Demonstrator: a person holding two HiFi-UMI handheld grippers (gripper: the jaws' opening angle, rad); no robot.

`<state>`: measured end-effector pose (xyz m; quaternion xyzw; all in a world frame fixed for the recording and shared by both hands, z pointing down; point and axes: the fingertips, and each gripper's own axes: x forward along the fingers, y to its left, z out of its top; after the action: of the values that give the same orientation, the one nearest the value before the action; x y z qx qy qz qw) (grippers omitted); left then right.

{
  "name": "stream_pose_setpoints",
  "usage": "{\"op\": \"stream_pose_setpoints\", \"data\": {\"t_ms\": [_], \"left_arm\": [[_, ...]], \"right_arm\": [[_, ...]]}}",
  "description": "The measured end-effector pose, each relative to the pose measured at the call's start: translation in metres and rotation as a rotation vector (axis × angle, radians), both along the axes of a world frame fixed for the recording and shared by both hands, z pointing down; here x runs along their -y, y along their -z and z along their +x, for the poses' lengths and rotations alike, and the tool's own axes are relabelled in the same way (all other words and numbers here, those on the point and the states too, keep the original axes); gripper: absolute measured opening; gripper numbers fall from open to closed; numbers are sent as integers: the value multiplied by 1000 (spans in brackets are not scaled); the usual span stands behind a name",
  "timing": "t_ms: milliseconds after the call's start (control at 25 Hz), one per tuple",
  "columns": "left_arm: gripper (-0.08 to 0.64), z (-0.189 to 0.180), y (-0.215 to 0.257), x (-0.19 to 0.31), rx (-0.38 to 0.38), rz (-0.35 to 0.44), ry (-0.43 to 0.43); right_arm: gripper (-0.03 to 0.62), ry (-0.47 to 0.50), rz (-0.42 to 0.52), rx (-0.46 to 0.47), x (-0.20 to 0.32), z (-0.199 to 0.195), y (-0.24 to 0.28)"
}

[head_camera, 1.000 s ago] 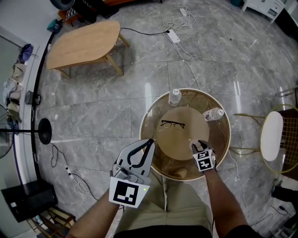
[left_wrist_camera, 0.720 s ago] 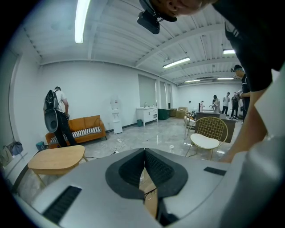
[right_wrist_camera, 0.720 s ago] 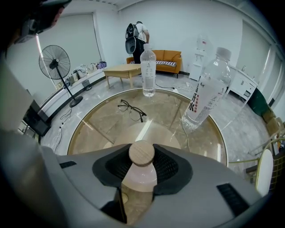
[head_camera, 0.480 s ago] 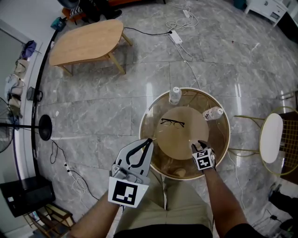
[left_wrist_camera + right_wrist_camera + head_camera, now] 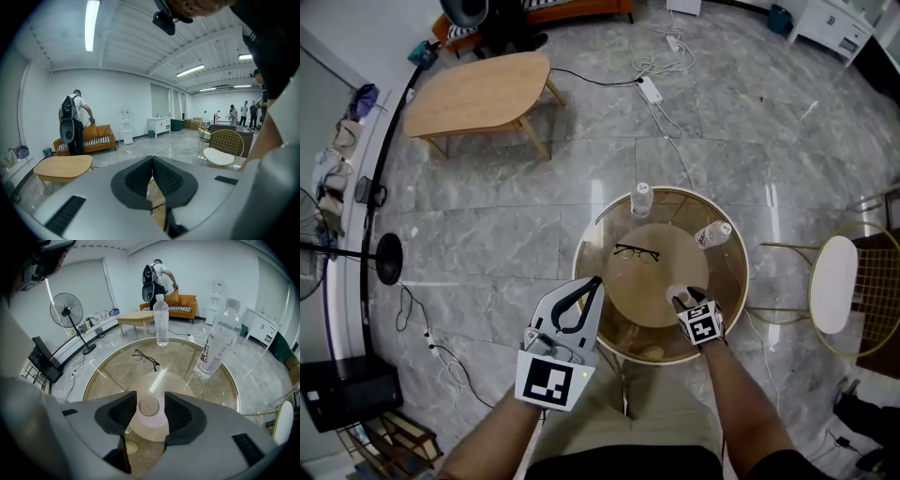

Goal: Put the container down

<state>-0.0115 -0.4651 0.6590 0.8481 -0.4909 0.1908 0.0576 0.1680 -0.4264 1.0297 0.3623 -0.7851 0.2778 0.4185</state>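
The container (image 5: 149,426) is a small white jar with a round wooden lid (image 5: 149,406). It stands on the glass table (image 5: 583,272) near the front edge, right of centre. My right gripper (image 5: 149,401) points steeply down over it with a jaw on each side of the lid. Its jaws have just been opening, and a thin gap shows between each pad and the jar. In the head view the jar's white top (image 5: 677,295) peeks out ahead of the right gripper (image 5: 685,300). The left gripper (image 5: 597,280) hovers at the table's left edge, shut and empty.
On the round table lie black glasses (image 5: 637,252), an upright water bottle (image 5: 642,199) at the back and a second bottle (image 5: 712,233) at the right. A gold wire chair (image 5: 830,283) stands to the right, a wooden coffee table (image 5: 478,94) far left, and cables cross the floor.
The right jaws have spread a little around the jar. The left gripper has lifted slightly. The head view has shifted, so the table sits a bit further left.
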Motion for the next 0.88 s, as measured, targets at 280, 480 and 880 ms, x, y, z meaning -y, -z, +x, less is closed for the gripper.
{"op": "stream_pose_setpoints", "data": {"t_ms": [280,480,880], "left_arm": [[15,15,29,-8,-40,29,22],[14,21,56,-18,-115,54,38],[14,28,100,-37,-98,79,27]], "right_arm": [[189,-16,61,70,-8,10,56],[27,-64,163,99,-17,24,110],[14,-69,373,218,-16,38,257]]}}
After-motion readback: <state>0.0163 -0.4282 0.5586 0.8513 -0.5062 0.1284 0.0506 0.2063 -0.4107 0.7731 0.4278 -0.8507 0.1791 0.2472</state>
